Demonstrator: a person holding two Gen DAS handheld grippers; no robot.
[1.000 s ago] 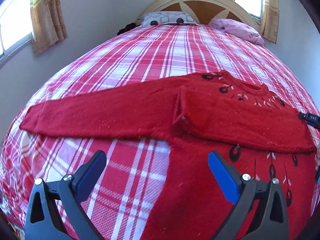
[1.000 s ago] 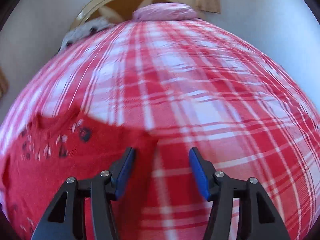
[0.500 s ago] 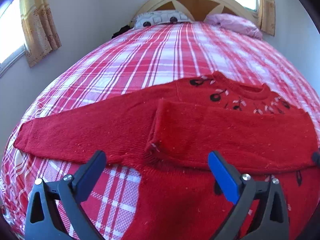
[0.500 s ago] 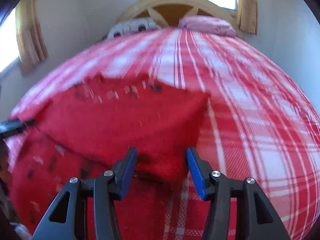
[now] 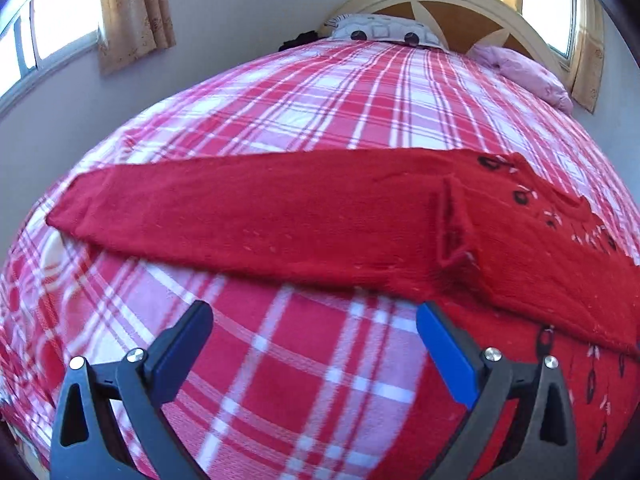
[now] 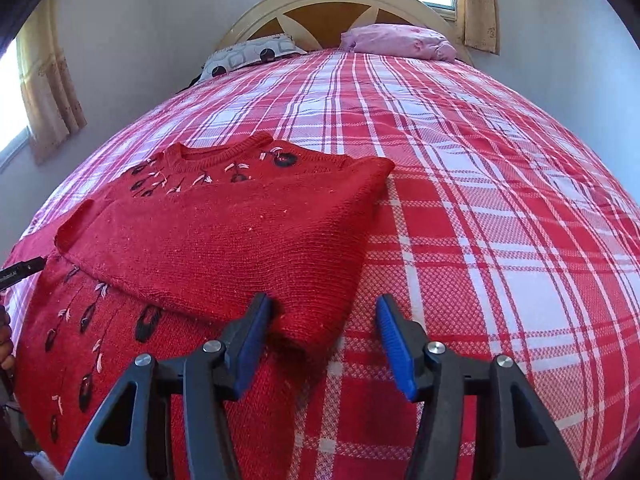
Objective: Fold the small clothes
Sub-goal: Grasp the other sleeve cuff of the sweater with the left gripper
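Sweater: a red knitted sweater (image 6: pixel 224 236) with dark embroidered motifs lies flat on the bed (image 6: pixel 500 208), on its red-and-white plaid cover, neckline toward the headboard (image 6: pixel 332 4).
Right sleeve: folded across the chest, its cuff end (image 5: pixel 454 224) lying near the middle of the body (the fold edge sits at the sweater's right side, by the right gripper).
Left sleeve: stretched straight out over the plaid (image 5: pixel 224 216), unfolded, its end near the bed's left edge.
Left gripper: the left gripper (image 5: pixel 314 344) hovers over bare plaid just below the outstretched sleeve, jaws wide apart, nothing between them.
Right gripper: the right gripper (image 6: pixel 324 334) is at the sweater's right edge, jaws at a middling width and opening; the folded corner of knit lies between them, and the pads do not press on it.
Pillows: a grey patterned pillow (image 6: pixel 250 54) and a pink one (image 6: pixel 400 40) lie against the headboard, well apart from the sweater.
Room: curtained windows (image 5: pixel 136 8) on the walls beside and behind the bed.
Person: fingers (image 6: pixel 5 340) show at the far left edge of the right wrist view.
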